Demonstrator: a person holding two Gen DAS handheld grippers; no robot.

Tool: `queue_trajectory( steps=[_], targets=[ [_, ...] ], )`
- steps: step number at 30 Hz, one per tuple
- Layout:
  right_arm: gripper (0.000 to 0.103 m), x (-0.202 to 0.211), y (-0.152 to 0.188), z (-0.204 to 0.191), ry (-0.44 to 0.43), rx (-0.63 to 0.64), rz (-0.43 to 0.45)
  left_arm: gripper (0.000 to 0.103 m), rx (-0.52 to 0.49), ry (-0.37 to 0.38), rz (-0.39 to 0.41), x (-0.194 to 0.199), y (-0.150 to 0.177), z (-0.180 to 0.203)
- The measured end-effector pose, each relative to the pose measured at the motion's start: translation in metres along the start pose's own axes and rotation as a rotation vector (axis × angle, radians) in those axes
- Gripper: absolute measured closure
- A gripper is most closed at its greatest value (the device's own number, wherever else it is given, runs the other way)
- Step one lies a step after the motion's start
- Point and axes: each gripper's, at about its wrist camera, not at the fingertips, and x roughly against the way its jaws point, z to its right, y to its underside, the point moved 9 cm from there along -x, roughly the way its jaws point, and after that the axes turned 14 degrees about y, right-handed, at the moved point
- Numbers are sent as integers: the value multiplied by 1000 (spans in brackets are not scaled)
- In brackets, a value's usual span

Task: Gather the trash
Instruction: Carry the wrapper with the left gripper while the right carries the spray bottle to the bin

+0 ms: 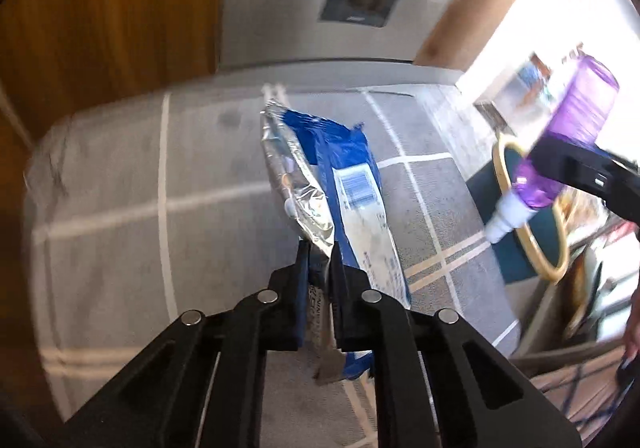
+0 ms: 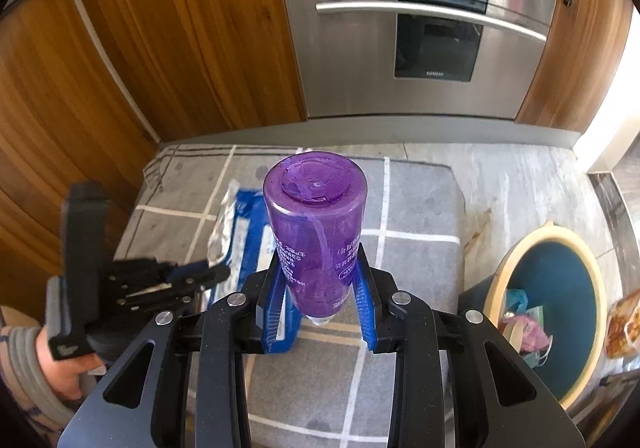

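Observation:
My left gripper [image 1: 320, 252] is shut on a blue and silver foil wrapper [image 1: 340, 175] and holds it above the grey checked rug [image 1: 120, 187]. The wrapper also shows in the right wrist view [image 2: 248, 224], with the left gripper [image 2: 224, 272] at its near end. My right gripper [image 2: 320, 268] is shut on a purple plastic bottle [image 2: 316, 224], its base pointing away and its white cap toward me. In the left wrist view the bottle [image 1: 568, 127] hangs cap down at the right, held by the right gripper [image 1: 560, 159].
A round bin [image 2: 556, 288] with a teal liner and pale rim stands on the floor at the right, with some trash inside; it also shows in the left wrist view [image 1: 532, 236]. Wooden cabinets [image 2: 120, 67] and a steel oven [image 2: 400, 47] stand behind the rug.

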Motion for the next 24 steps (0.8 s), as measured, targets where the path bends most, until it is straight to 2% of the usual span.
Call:
queue_trajectory(
  steps=[5, 12, 18, 24],
  targets=[
    [70, -2, 1, 3, 1, -3, -12, 97, -139, -46, 35, 16, -13, 20],
    [70, -11, 8, 6, 8, -2, -49, 98, -187, -85, 60, 28, -23, 21],
    [70, -8, 3, 20, 5, -41, -45, 98, -232, -109, 85, 34, -32, 32],
    [70, 0, -1, 52, 21, -111, -40, 98, -248, -88, 121, 39, -47, 52]
  ],
)
